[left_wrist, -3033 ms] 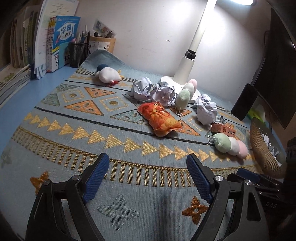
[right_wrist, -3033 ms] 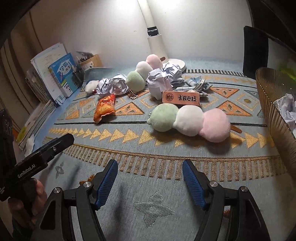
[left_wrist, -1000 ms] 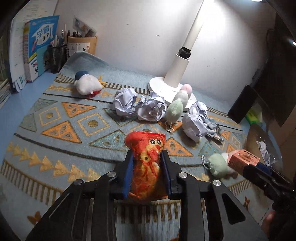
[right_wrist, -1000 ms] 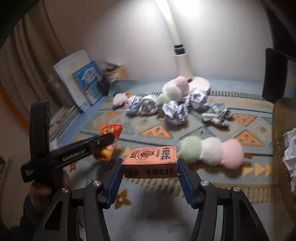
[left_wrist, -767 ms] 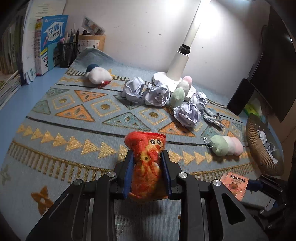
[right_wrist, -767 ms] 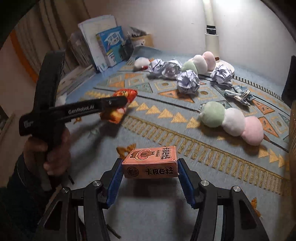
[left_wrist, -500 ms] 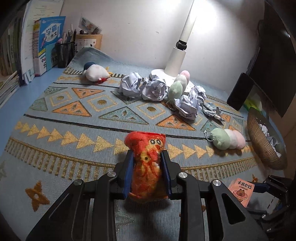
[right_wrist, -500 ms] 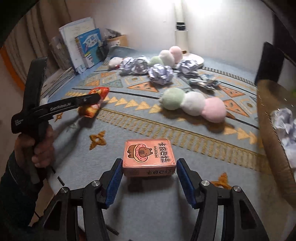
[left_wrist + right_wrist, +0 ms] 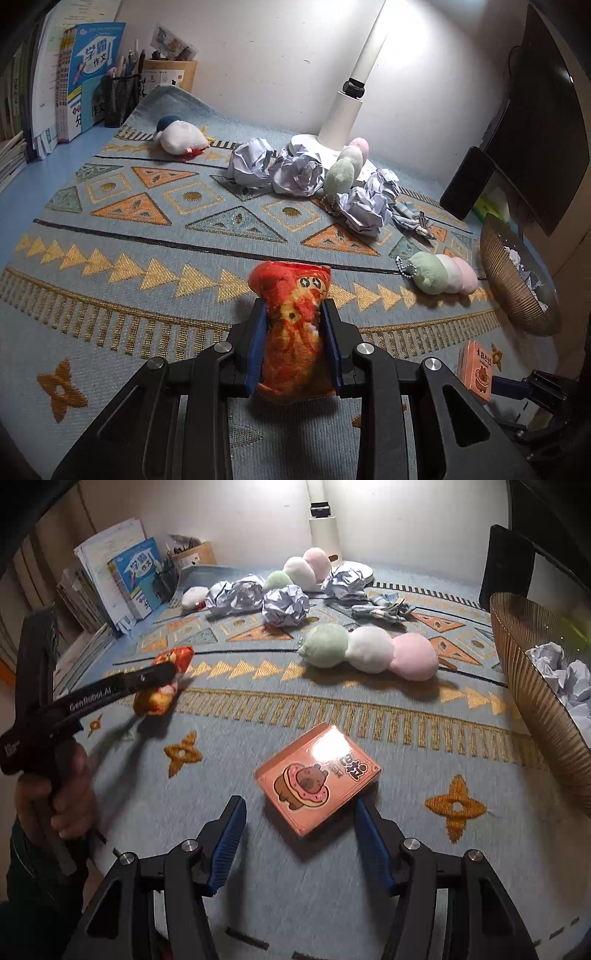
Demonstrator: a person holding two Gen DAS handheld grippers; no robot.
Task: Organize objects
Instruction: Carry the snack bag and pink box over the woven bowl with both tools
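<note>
My left gripper (image 9: 295, 314) is shut on an orange plush snack bag (image 9: 291, 328) and holds it above the patterned blue mat (image 9: 155, 258); the bag also shows in the right wrist view (image 9: 162, 686). My right gripper (image 9: 299, 816) is open. A pink box with a capybara picture (image 9: 317, 775) lies flat on the mat between its fingers, touching the right one. The box shows at the lower right of the left wrist view (image 9: 476, 369).
A three-ball dango plush (image 9: 369, 651) lies mid-mat, a second one (image 9: 345, 166) by the lamp base (image 9: 343, 118). Several crumpled paper balls (image 9: 291, 173) lie beyond. A ribbed bowl (image 9: 535, 686) holding paper stands at right. Books (image 9: 88, 81) and a small white plush (image 9: 181, 136) are at back left.
My right gripper has opened and let go of the pink box, which now lies flat on the mat. My left gripper still holds the orange bag and has drawn slightly back.
</note>
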